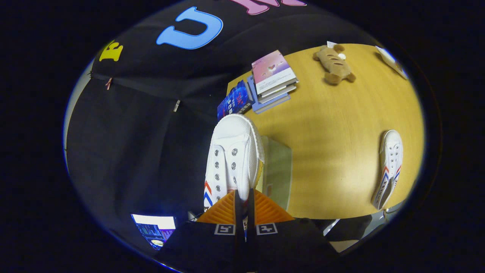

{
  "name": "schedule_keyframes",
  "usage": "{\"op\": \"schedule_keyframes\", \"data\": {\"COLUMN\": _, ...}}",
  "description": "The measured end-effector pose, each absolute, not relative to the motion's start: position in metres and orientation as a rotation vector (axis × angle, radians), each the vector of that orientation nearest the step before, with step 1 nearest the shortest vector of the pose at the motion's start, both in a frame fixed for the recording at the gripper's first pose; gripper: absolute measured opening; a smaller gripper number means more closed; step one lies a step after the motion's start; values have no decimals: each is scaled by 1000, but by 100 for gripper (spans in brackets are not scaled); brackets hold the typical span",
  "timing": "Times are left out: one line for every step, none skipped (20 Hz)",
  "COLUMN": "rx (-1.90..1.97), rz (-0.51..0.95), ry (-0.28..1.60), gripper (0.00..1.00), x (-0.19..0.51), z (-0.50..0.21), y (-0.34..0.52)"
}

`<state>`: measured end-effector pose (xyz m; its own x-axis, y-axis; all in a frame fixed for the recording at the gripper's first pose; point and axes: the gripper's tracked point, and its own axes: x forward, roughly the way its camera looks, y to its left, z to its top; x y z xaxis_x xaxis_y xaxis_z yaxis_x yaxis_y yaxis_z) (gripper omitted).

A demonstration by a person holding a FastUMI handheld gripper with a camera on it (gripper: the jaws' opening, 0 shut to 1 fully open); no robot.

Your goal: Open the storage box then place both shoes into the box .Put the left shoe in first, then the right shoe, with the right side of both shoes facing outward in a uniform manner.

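The gripper view rides on the gripper [242, 201], looking forward along its fingers, closed on a white shoe [232, 159] right before the lens, and down from high above the wooden table [333, 151] beyond.

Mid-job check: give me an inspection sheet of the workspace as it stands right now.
Surface: wooden table, mostly bare.
Job's things: one white shoe held up off the table, toe pointing away from the gripper; second shoe lying on the table off to the right; a pale box sits just behind the held shoe, lid state unclear.
Clutter: stack of books at the far table edge; plush toy beyond; a paper item at the far right corner.
Gripper: jaws nearly closed, pinching the held shoe's edge.
Cables: nothing seen.
Surroundings: black cloth wall; a lit screen low on the left.
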<state>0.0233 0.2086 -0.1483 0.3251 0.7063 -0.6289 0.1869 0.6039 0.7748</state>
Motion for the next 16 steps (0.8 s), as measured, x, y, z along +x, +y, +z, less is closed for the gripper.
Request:
{"op": "schedule_keyframes", "data": {"rx": 896, "rz": 408, "ry": 1250, "gripper": 5, "x": 23, "z": -151, "y": 225}}
{"op": "schedule_keyframes", "data": {"rx": 883, "rz": 400, "ry": 1273, "gripper": 5, "x": 23, "z": -156, "y": 240}}
{"op": "schedule_keyframes", "data": {"rx": 869, "rz": 393, "ry": 1299, "gripper": 5, "x": 23, "z": -162, "y": 254}}
{"op": "schedule_keyframes", "data": {"rx": 857, "rz": 376, "ry": 1323, "gripper": 5, "x": 23, "z": -169, "y": 267}}
{"op": "schedule_keyframes", "data": {"rx": 846, "rz": 363, "ry": 1350, "gripper": 5, "x": 25, "z": -182, "y": 280}}
{"op": "schedule_keyframes", "data": {"rx": 834, "rz": 347, "ry": 1374, "gripper": 5, "x": 26, "z": -190, "y": 292}}
{"op": "schedule_keyframes", "data": {"rx": 815, "rz": 337, "ry": 1394, "gripper": 5, "x": 27, "z": -199, "y": 302}}
{"op": "schedule_keyframes", "data": {"rx": 794, "rz": 324, "ry": 1414, "gripper": 5, "x": 27, "z": -204, "y": 309}}
{"op": "schedule_keyframes", "data": {"rx": 777, "rz": 311, "ry": 1432, "gripper": 5, "x": 27, "z": -215, "y": 318}}
{"op": "schedule_keyframes", "data": {"rx": 761, "rz": 299, "ry": 1447, "gripper": 5, "x": 29, "z": -224, "y": 326}}
{"op": "schedule_keyframes", "data": {"rx": 747, "rz": 287, "ry": 1461, "gripper": 6, "x": 30, "z": -235, "y": 332}}
{"op": "schedule_keyframes", "data": {"rx": 730, "rz": 273, "ry": 1476, "gripper": 6, "x": 30, "z": -244, "y": 338}}
{"op": "schedule_keyframes", "data": {"rx": 711, "rz": 256, "ry": 1494, "gripper": 6, "x": 30, "z": -255, "y": 343}}
{"op": "schedule_keyframes", "data": {"rx": 693, "rz": 233, "ry": 1510, "gripper": 6, "x": 29, "z": -265, "y": 346}}
{"op": "schedule_keyframes", "data": {"rx": 672, "rz": 214, "ry": 1525, "gripper": 6, "x": 27, "z": -274, "y": 348}}
{"op": "schedule_keyframes", "data": {"rx": 650, "rz": 198, "ry": 1536, "gripper": 6, "x": 26, "z": -283, "y": 351}}
